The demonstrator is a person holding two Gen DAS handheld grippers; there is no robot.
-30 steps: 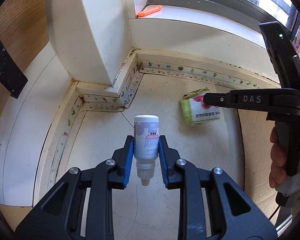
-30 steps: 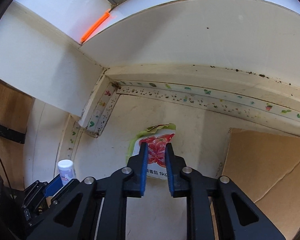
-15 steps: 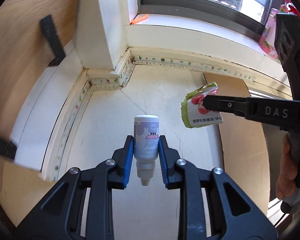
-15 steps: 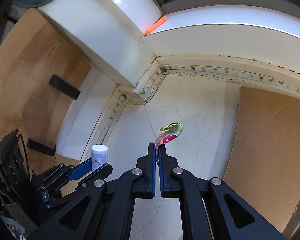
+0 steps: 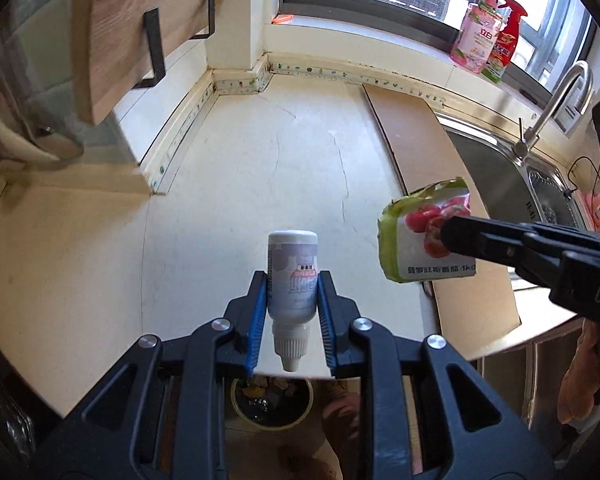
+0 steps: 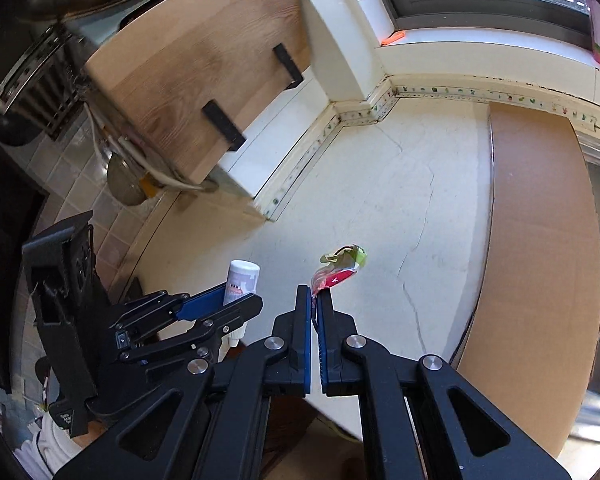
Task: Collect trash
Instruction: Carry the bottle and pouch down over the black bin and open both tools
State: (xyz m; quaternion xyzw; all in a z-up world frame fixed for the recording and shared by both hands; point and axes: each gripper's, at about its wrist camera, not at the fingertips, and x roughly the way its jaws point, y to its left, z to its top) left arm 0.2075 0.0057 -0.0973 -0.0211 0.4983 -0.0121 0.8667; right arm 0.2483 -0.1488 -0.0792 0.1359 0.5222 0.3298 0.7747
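My left gripper [image 5: 293, 294] is shut on a small white bottle [image 5: 292, 272], cap end toward the camera, held above the front edge of the white counter [image 5: 240, 184]. The bottle also shows in the right wrist view [image 6: 242, 280]. My right gripper [image 6: 315, 296] is shut on a green and red tomato wrapper [image 6: 340, 266], held in the air above the counter. The wrapper shows to the right of the bottle in the left wrist view [image 5: 420, 236]. A round bin [image 5: 272, 404] with trash in it stands on the floor below the left gripper.
A brown board [image 5: 432, 184] lies on the counter beside a steel sink [image 5: 500, 168] with a tap [image 5: 556, 100]. Two bottles [image 5: 488, 36] stand on the window sill. A wooden shelf [image 6: 188, 64] hangs over the counter at the left.
Both grippers have pulled back from the corner to the counter's front edge. The right gripper closed on the wrapper and lifted it off the counter. The bin has come into view.
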